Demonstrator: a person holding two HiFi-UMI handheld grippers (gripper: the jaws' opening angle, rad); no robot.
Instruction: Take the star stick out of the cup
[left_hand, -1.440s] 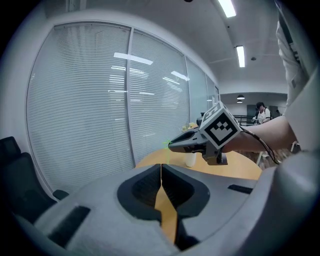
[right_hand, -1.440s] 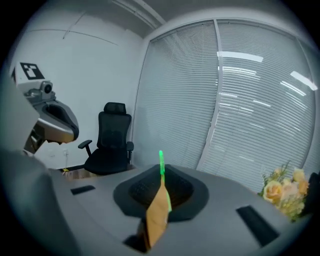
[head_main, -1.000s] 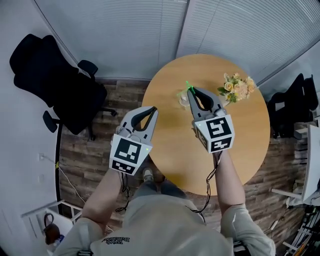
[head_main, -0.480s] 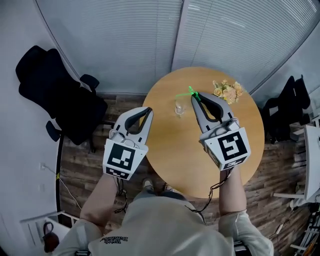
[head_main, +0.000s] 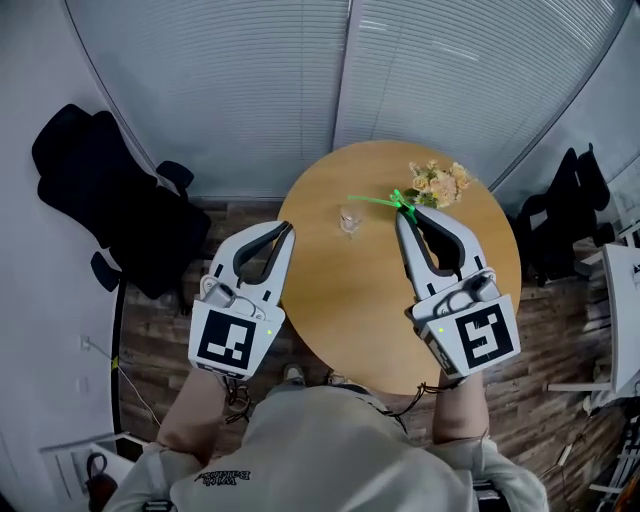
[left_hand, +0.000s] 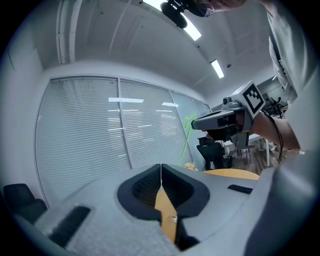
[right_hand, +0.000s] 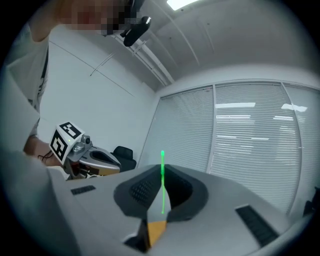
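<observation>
Status: star stick (head_main: 372, 198) out of the cup (head_main: 349, 219).
I kept the left gripper (head_main: 284, 229) closed and empty by the round table (head_main: 340, 330). The cup stood on it. My right gripper (head_main: 402, 212) clamped the star stick above the cup.

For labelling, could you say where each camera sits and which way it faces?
Head view: on the head, steeply down at the table; forearms, left tool, right tool show.
Left gripper view: on the left tool, along its shut jaws toward blinds.
Right gripper view: on the right tool, along jaws clamping the star stick.
Shared: each shows the other tool.
</observation>
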